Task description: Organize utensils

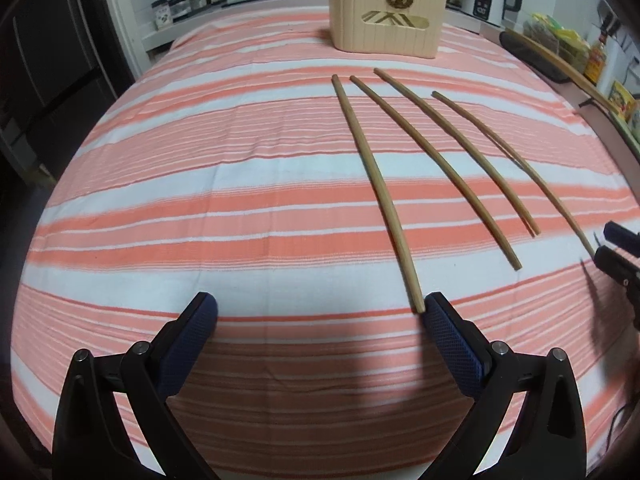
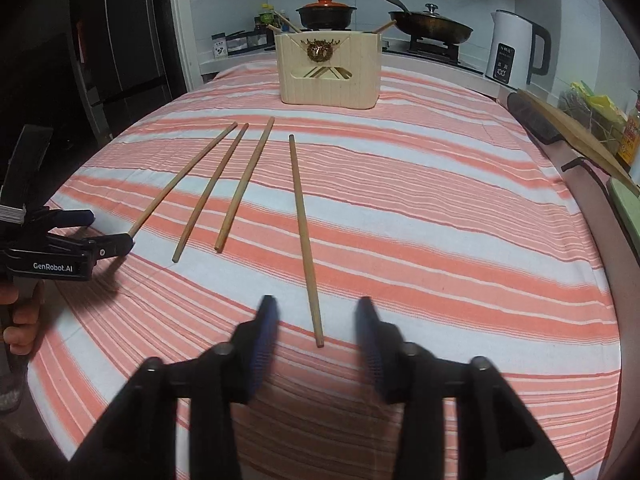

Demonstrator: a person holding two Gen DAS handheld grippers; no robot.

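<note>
Nearest the lens in the right wrist view: right gripper [image 2: 317, 322], fingers [image 2: 264, 332] spread and blurred, near end of the rightmost chopstick [image 2: 305, 236] lying between them untouched on the striped cloth [image 2: 460, 240]. Beneath everything, pink-and-white striped cloth spread over the table. At the far end of the cloth, upright cream utensil holder [image 2: 330, 70] with chopstick ends poking from its top. Behind it, on the counter: clay pot [image 2: 326, 12], lidded pan [image 2: 431, 26], white kettle [image 2: 516, 48]. On the cloth, well short of the holder, four chopsticks side by side, apart from one another, the three others [image 2: 210, 194] to the left. At the left edge, left gripper [image 1: 320, 314], fingers spread wide, nothing between them, right pad [image 1: 452, 340] just beside the leftmost chopstick [image 1: 376, 184] end.
</note>
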